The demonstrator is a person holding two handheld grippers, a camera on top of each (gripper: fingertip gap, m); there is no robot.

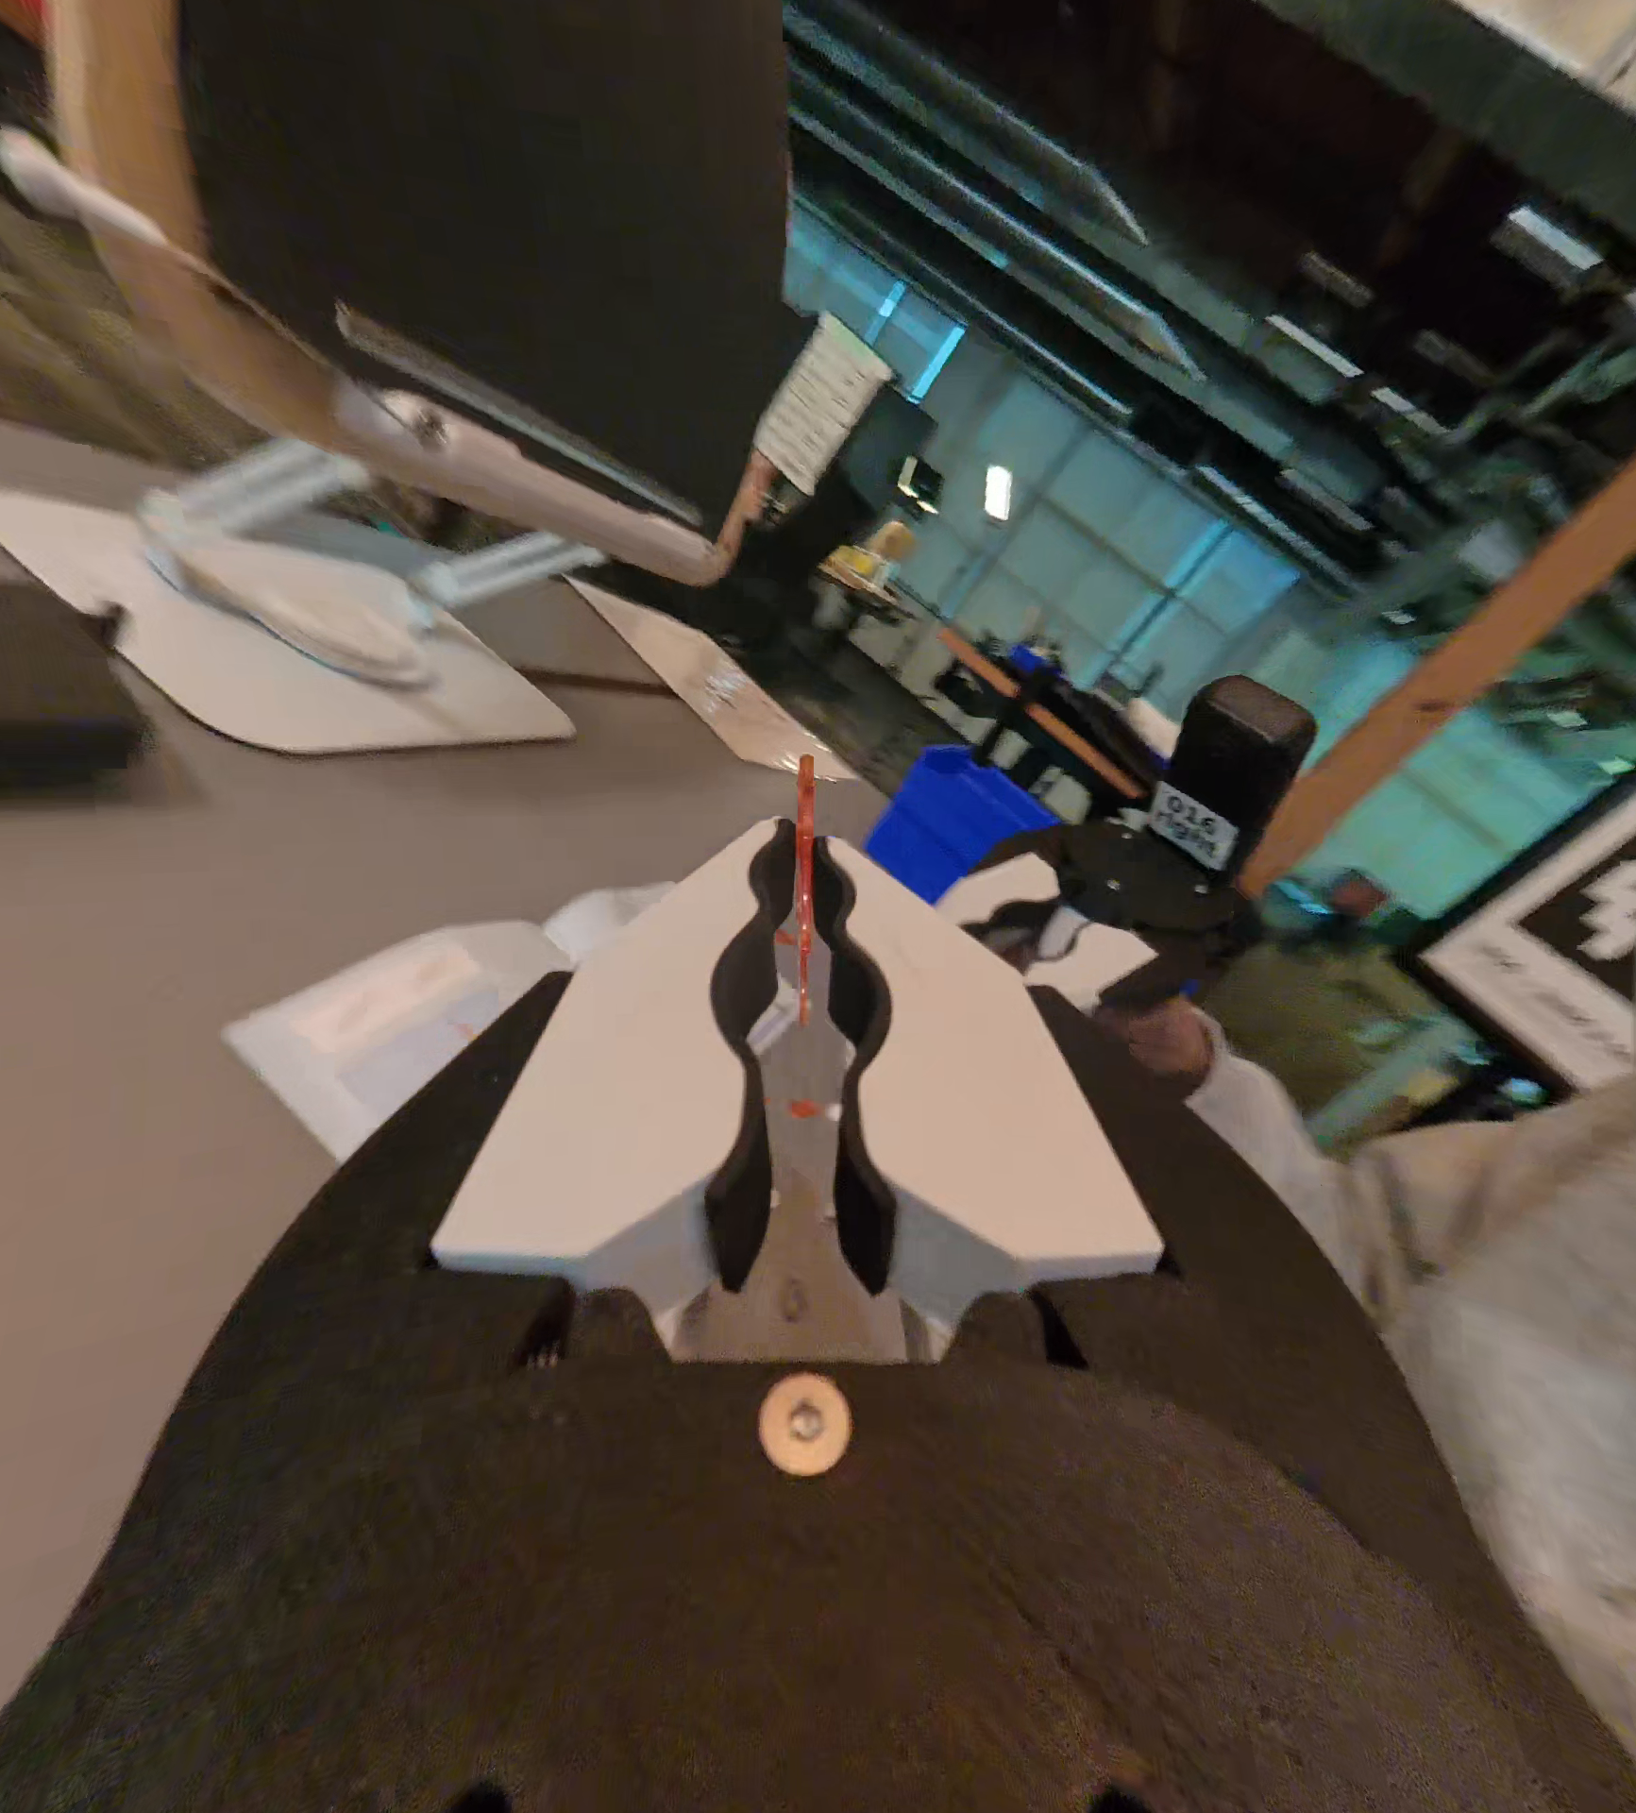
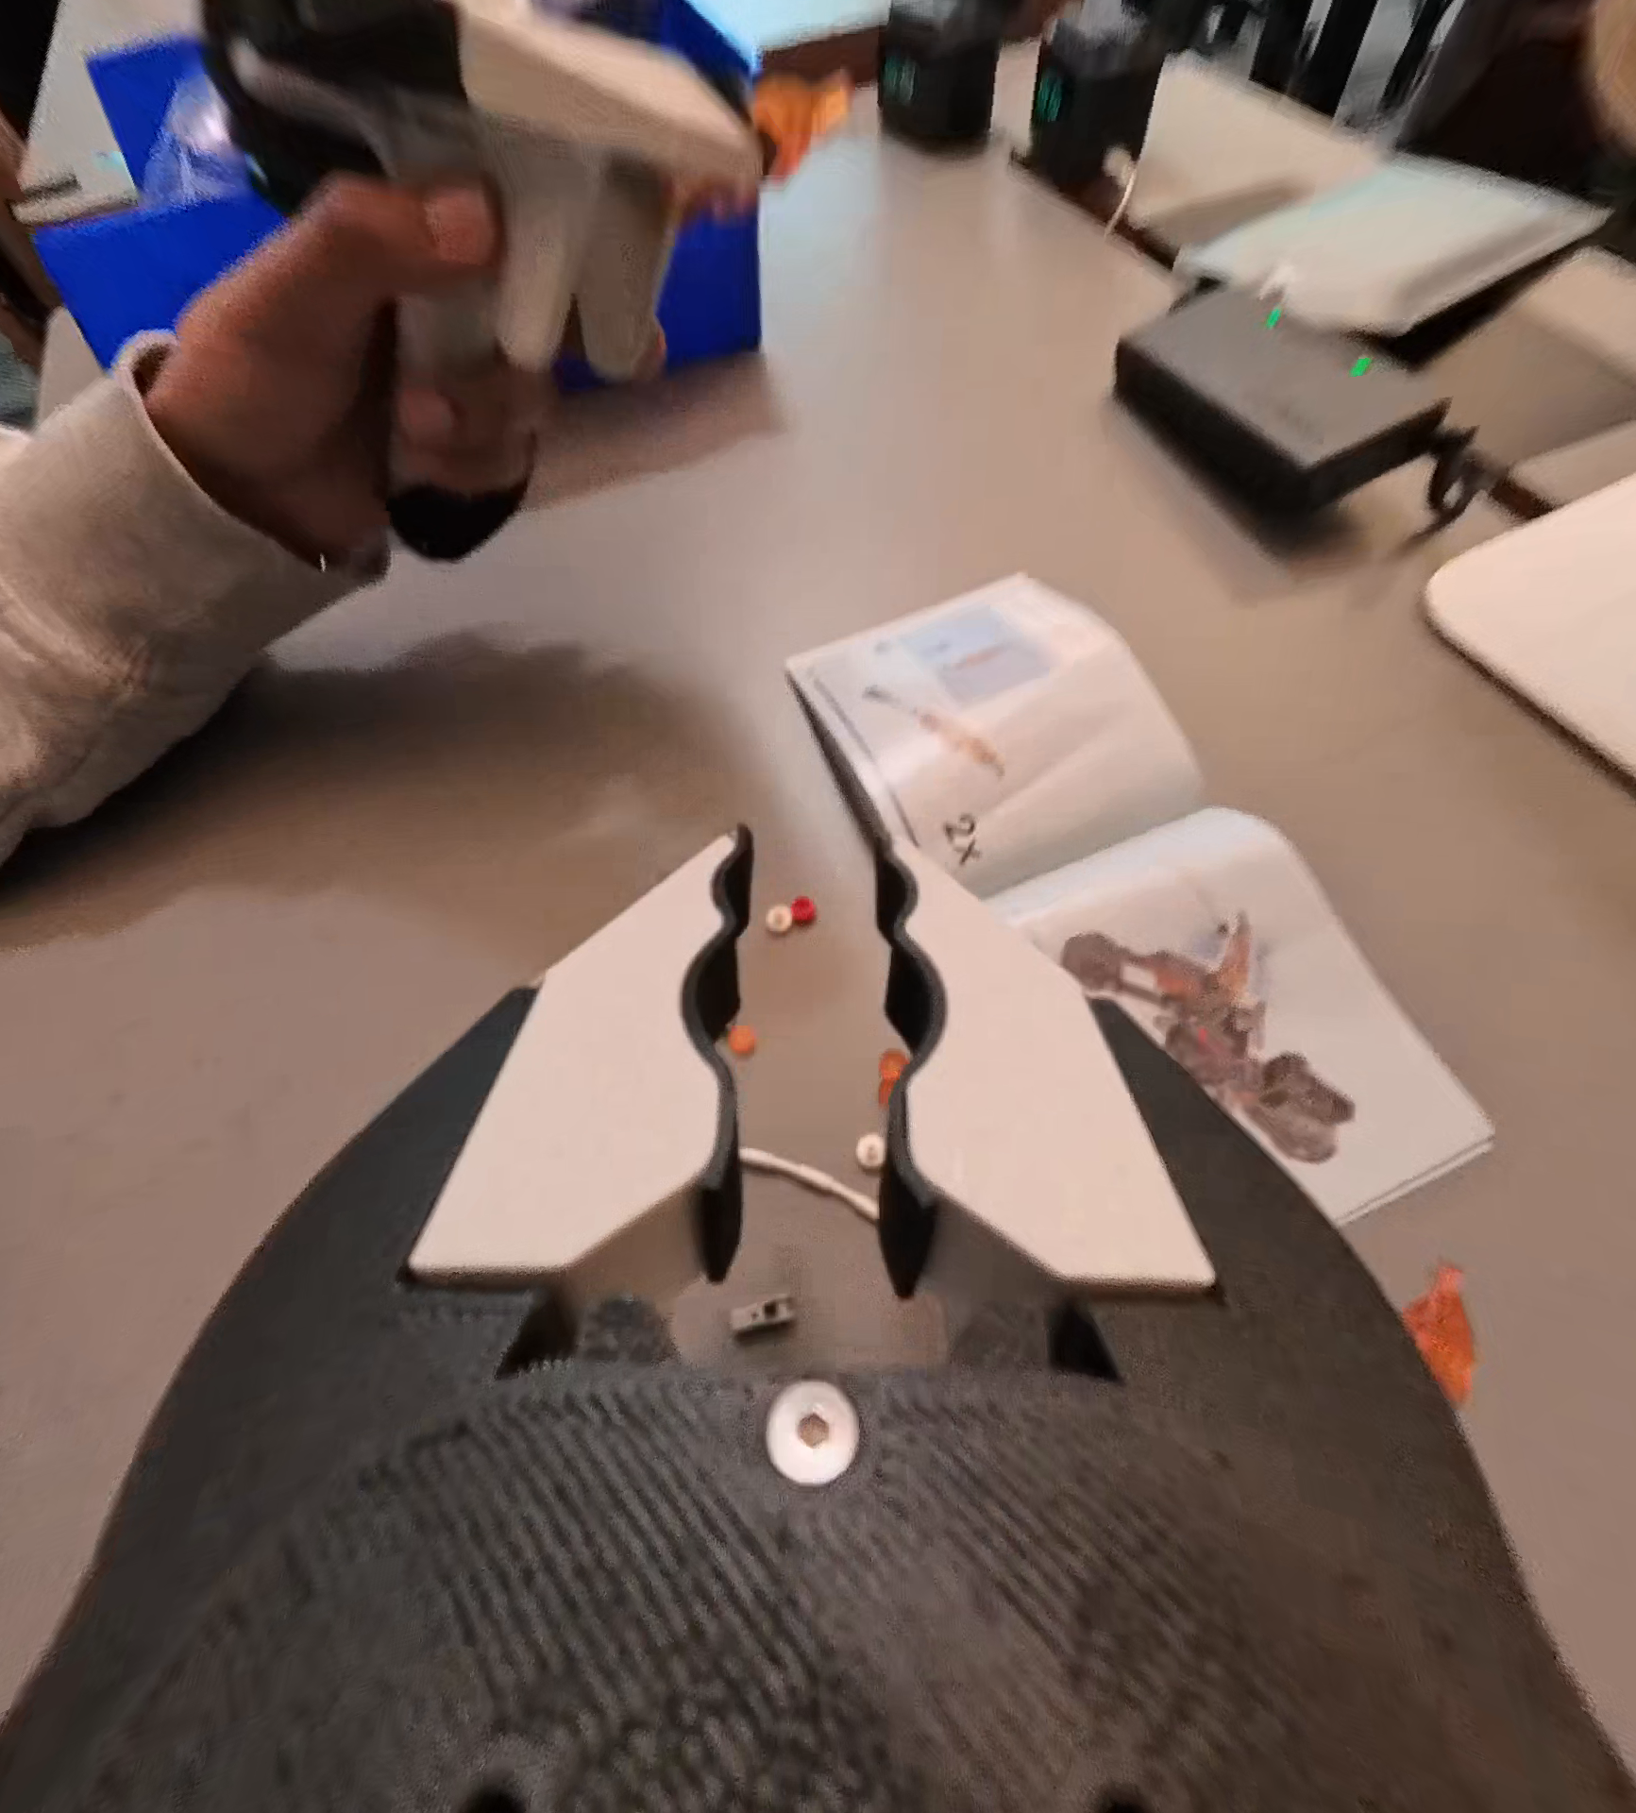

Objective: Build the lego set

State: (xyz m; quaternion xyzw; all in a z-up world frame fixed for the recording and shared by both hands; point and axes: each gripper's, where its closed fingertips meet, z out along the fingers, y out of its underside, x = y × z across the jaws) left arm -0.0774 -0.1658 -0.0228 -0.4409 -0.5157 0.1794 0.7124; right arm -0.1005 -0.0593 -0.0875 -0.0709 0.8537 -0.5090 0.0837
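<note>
Black, rough-printed housing fills the bottom of the left wrist view, and from it the left gripper (image 1: pixel 802 854) reaches forward with its two white fingers (image 1: pixel 657 1060) drawn almost together. Their wavy black pads pinch a thin red lego piece (image 1: pixel 805 883), which stands on edge between the tips and pokes out a little past them. It looks flat and narrow, with a slightly notched outline; finer detail is lost to blur. Gripper and piece are lifted clear of the grey table (image 1: pixel 107 981). Beyond the fingers lies an open instruction booklet (image 1: pixel 382 1020), pale and blurred. Off to the right a hand (image 1: pixel 1162 1040) in a cream sleeve holds the right gripper (image 1: pixel 1127 883); from this side I cannot tell how its fingers stand. A blue bin (image 1: pixel 951 814) sits behind it.

From the right wrist view, the same dark housing comes first, then the right gripper (image 2: pixel 814 863) with a clear gap between its tips and nothing held. Through that gap, small loose pieces lie scattered on the table (image 2: pixel 402 981): a red stud (image 2: pixel 802 908) touching a white one (image 2: pixel 778 918), an orange bit (image 2: pixel 741 1040), another white stud (image 2: pixel 870 1150). The booklet (image 2: pixel 1088 834) lies open just right of the fingers. Up left, a hand (image 2: pixel 323 392) holds the left gripper (image 2: pixel 588 343) aloft, blurred.
</note>
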